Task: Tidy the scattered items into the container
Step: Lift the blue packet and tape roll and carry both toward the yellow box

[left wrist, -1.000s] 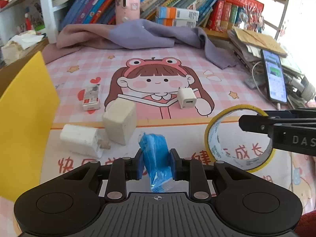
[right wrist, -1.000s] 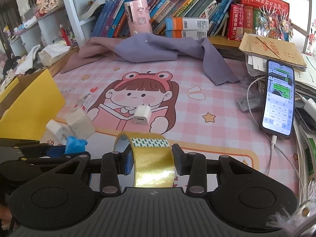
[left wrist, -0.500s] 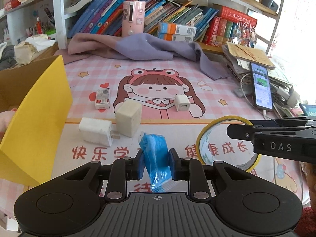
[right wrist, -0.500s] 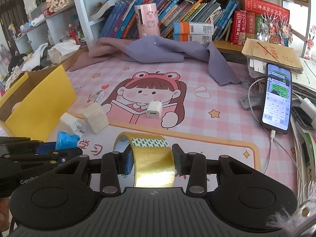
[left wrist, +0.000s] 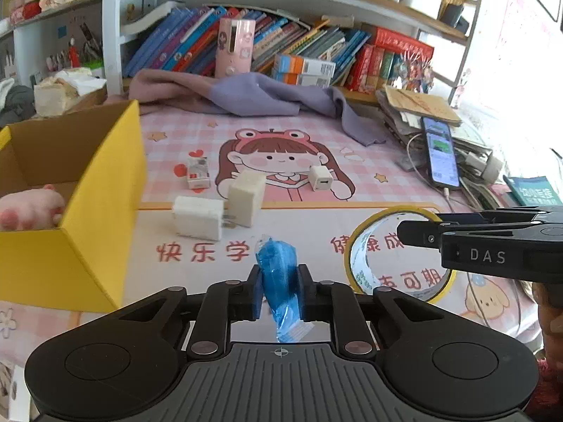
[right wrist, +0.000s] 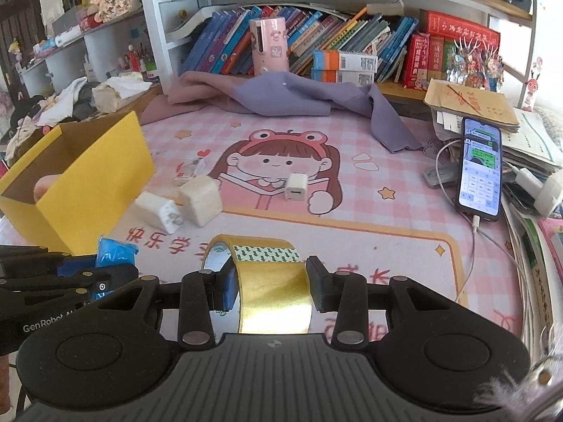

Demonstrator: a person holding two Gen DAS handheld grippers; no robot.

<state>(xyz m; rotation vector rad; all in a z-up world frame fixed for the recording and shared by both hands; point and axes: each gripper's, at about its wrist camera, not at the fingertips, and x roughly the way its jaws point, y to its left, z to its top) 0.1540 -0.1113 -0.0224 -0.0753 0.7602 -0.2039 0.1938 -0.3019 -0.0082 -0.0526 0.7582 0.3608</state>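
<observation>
My left gripper (left wrist: 279,290) is shut on a blue plastic packet (left wrist: 279,277), held above the mat. My right gripper (right wrist: 272,286) is shut on a roll of yellow tape (right wrist: 272,288), also seen in the left wrist view (left wrist: 380,256). The open yellow box (left wrist: 102,190) stands at the left, also in the right wrist view (right wrist: 95,172), with a pink plush (left wrist: 28,207) inside. On the mat lie two white chargers (left wrist: 198,216) (left wrist: 246,197), a small white cube charger (left wrist: 320,177) and a small red-and-white pack (left wrist: 198,172).
A purple cloth (left wrist: 253,96) lies at the back under a bookshelf (left wrist: 281,45). A phone (left wrist: 440,151) on a cable and stacked papers (right wrist: 471,105) are at the right. A pink dispenser (right wrist: 269,47) stands by the books.
Both grippers have risen and pulled back with their loads. The yellow box's open top and the plush inside have come into view at the left.
</observation>
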